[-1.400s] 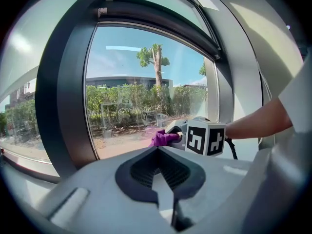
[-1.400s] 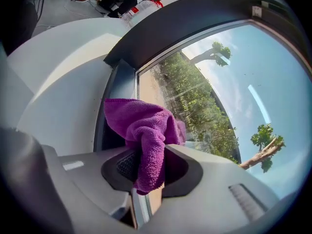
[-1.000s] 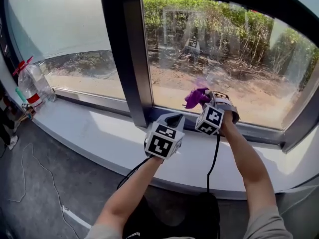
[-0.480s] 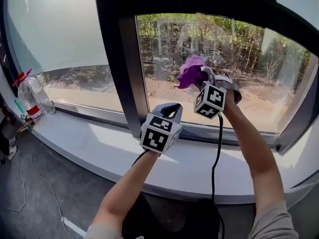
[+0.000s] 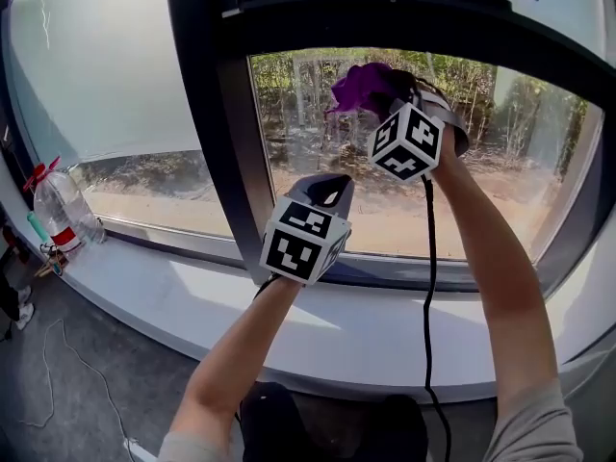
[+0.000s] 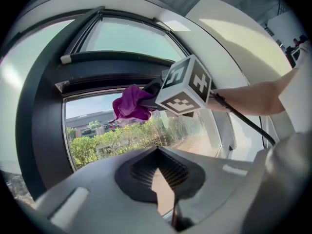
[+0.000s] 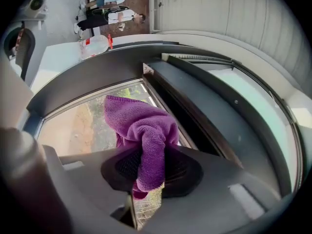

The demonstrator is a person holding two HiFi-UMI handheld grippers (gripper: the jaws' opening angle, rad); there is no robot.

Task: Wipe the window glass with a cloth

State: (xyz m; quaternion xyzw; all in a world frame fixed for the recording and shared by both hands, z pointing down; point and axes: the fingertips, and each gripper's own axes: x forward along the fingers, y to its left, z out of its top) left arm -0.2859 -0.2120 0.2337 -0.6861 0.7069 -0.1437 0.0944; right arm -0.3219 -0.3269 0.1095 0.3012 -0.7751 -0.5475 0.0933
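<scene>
while the right arm stretches up and forward, nearly straight from shoulder to wrist, the right gripper (image 5: 397,92) sits at about twelve o'clock in the head view, against the upper part of the window glass (image 5: 500,171). its jaws are clamped on a purple cloth (image 5: 360,87), which bunches out past the jaw tips toward eleven o'clock and lies against the pane just under the dark top bar of the window frame (image 5: 385,22). in the right gripper view the cloth (image 7: 145,133) hangs folded over between the two pads, with a short tail poking out below them at six o'clock. a black cable (image 5: 428,287) drops from this gripper along the forearm toward six o'clock.

the left arm is bent at the elbow and held lower, so the left gripper (image 5: 325,192) hovers near the middle of the head view, in front of the pane's lower part and apart from the glass. its jaws are drawn together with nothing between them, only a thin sliver of daylight showing in the left gripper view (image 6: 165,199). from there the cloth (image 6: 130,104) shows at eleven o'clock.

a white sill (image 5: 154,287) runs below the frame, and a plastic bottle (image 5: 60,210) stands on it at nine o'clock.
</scene>
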